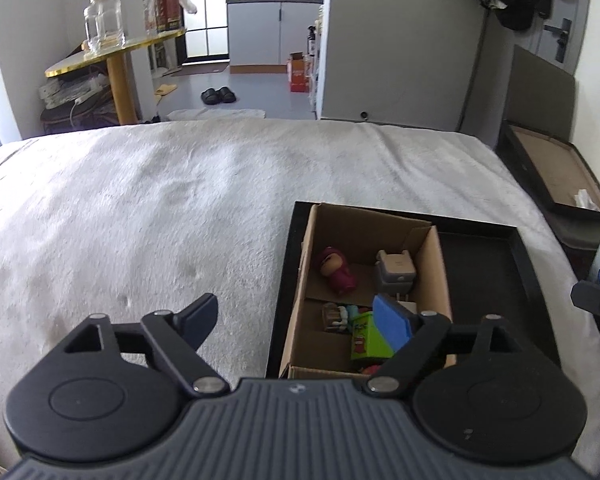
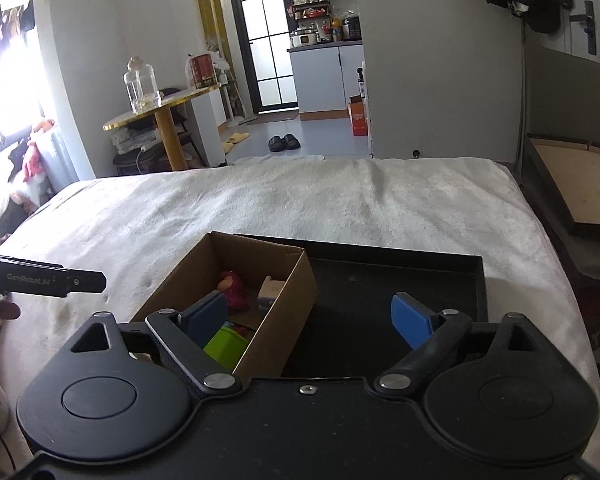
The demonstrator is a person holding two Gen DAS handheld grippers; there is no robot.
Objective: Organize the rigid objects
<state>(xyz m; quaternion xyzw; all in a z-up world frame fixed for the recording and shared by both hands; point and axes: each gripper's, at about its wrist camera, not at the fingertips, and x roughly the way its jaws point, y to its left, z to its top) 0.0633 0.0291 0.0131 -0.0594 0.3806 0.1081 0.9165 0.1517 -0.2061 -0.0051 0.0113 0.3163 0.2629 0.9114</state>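
A brown cardboard box (image 1: pixel 300 280) stands in the left half of a black tray (image 1: pixel 484 256) on the white bed. Inside it lie a maroon figure (image 1: pixel 337 270), a grey charger (image 1: pixel 394 270), a green box (image 1: pixel 366 338) and a small striped toy (image 1: pixel 335 316). My left gripper (image 1: pixel 296 320) is open and empty, above the box's near left edge. My right gripper (image 2: pixel 312 316) is open and empty, above the box's near right wall (image 2: pixel 276 320) and the tray (image 2: pixel 400 280). The maroon figure (image 2: pixel 234 286) and green box (image 2: pixel 224 342) show there too.
The white blanket (image 1: pixel 160 208) covers the bed to the left and beyond. A dark framed board (image 1: pixel 552 176) leans past the bed's right edge. A gold round table (image 1: pixel 112 54) with glass jars stands at the back left. The other gripper's body (image 2: pixel 40 278) shows at left.
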